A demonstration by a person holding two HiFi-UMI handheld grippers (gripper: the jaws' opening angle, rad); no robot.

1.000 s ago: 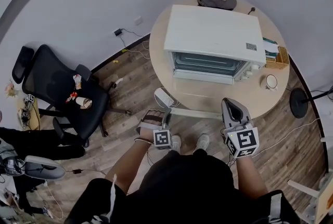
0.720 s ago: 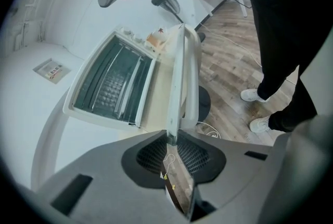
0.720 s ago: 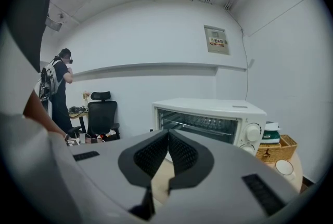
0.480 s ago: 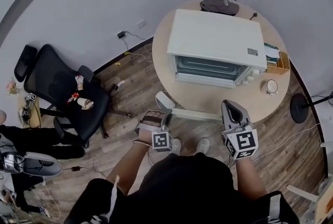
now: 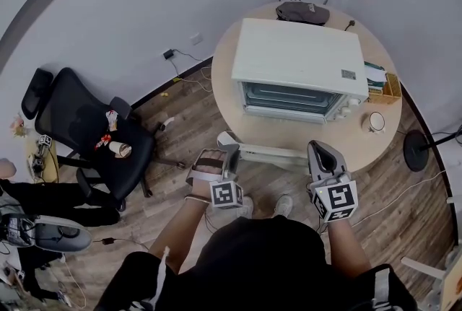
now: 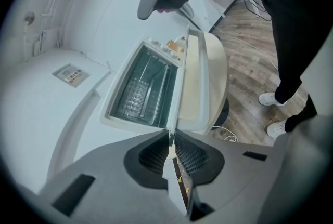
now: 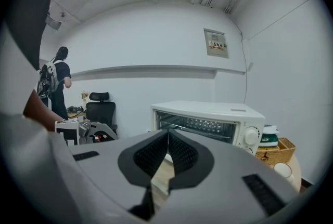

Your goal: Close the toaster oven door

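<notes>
The person stands at the near edge of the round table (image 5: 364,147) with both tongs drawn back by the waist, probably lining up before reaching in. The left gripper (image 5: 229,152) is closing, its tips meeting on nothing. The right gripper (image 5: 321,151) is pinched together and empty too. The toaster oven (image 5: 299,57) sits mid-table, long side running left to right, mouth facing the near side. Its door (image 5: 281,113) hangs dropped open along the same axis, well apart from both tools.

One toaster oven (image 5: 299,57), one round table (image 5: 285,138), one office chair (image 5: 79,122), one cup (image 5: 373,122).
</notes>
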